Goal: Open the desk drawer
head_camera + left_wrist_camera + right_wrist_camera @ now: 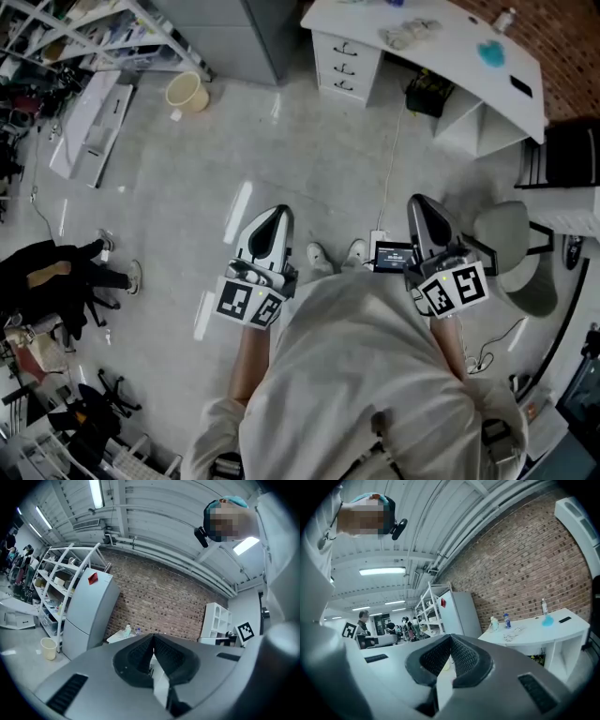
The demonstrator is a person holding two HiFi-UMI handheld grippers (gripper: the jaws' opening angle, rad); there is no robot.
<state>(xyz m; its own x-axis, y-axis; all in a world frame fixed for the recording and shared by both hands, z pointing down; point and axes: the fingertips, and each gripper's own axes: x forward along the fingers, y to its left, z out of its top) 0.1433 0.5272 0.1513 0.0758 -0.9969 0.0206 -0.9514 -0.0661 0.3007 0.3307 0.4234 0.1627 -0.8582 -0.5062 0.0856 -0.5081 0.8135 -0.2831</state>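
Note:
The white desk (441, 42) stands far ahead at the upper right of the head view, with its stack of three drawers (345, 64) closed at its left end. In the right gripper view the desk (534, 634) carries bottles and a cloth. A person holds both grippers level near the waist, well short of the desk. My left gripper (278, 217) is shut with nothing in it, its jaws meeting in the left gripper view (153, 639). My right gripper (422, 208) is also shut and empty (450, 641).
A yellow bucket (187, 91) and a grey cabinet (253, 33) stand left of the desk. A grey office chair (511, 248) is at the right. White boards (89, 117) and dark clothing (56, 277) lie on the floor at the left. A cable (389, 169) runs to the desk.

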